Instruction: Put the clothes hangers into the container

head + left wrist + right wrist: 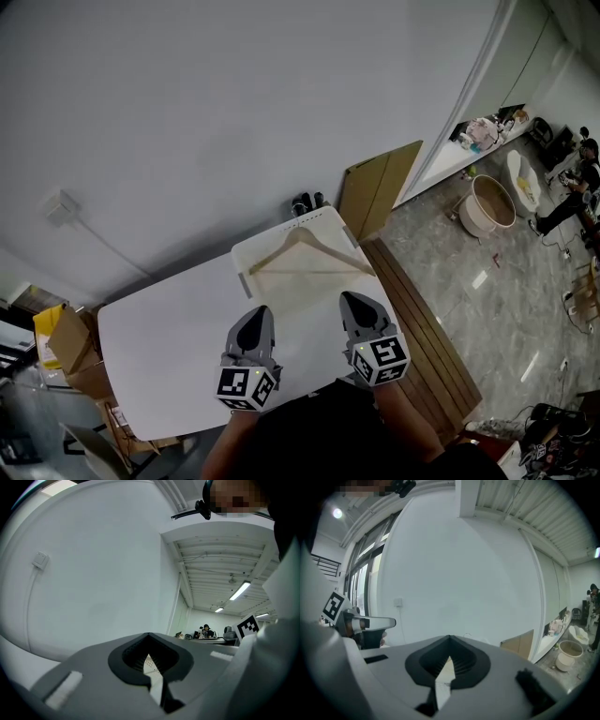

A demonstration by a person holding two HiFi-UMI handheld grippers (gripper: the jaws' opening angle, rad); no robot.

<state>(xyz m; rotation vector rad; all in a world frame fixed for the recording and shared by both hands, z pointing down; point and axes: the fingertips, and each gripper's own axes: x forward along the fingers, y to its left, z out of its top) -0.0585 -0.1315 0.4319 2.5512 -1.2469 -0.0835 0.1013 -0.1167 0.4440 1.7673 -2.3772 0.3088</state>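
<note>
As both hover | left hand-held gripper point(255, 313) closed | right hand-held gripper point(355, 299) closed

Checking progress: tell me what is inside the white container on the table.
One wooden clothes hanger lies flat in the white container. Nothing else shows inside; only the floor beneath its arms is covered.

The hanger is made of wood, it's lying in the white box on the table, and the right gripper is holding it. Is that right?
Not quite. The right gripper isn't holding the hanger. The right gripper view shows its jaws shut with nothing between them, and the head view shows it short of the box. The wooden hanger does lie in the white box on the table.
</note>
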